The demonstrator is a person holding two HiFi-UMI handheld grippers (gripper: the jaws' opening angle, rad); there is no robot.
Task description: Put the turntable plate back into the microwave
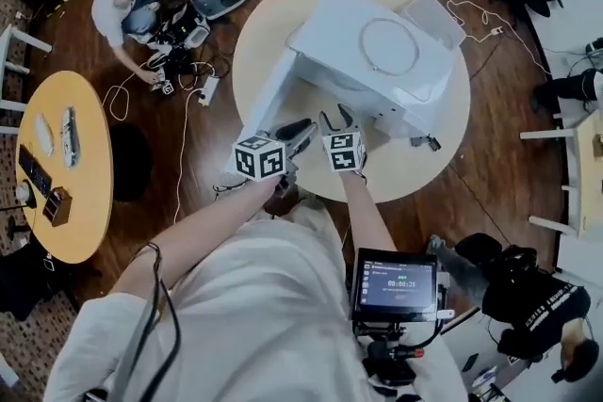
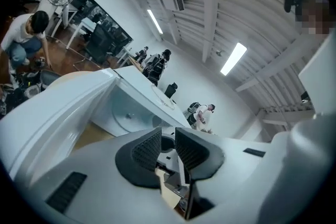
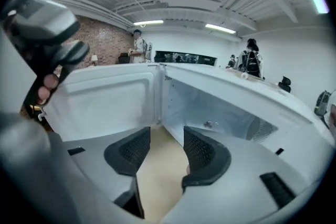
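The white microwave (image 1: 363,61) stands on a round beige table (image 1: 443,146) with its door (image 1: 268,94) swung open to the left. The clear round turntable plate (image 1: 389,47) lies on top of the microwave, also showing as a ring (image 2: 164,98) in the left gripper view. The cavity (image 3: 220,107) is bare, with a small hub (image 3: 210,124) on its floor. My left gripper (image 1: 300,135) (image 2: 168,147) hangs before the door, jaws a narrow gap apart, nothing between them. My right gripper (image 1: 339,120) (image 3: 167,149) faces the cavity, open and empty.
A person (image 1: 127,0) crouches on the wooden floor at upper left among cables and gear. An oval yellow table (image 1: 80,193) stands at left. A small monitor (image 1: 396,282) hangs at my waist. More people (image 2: 202,113) stand at the room's far side.
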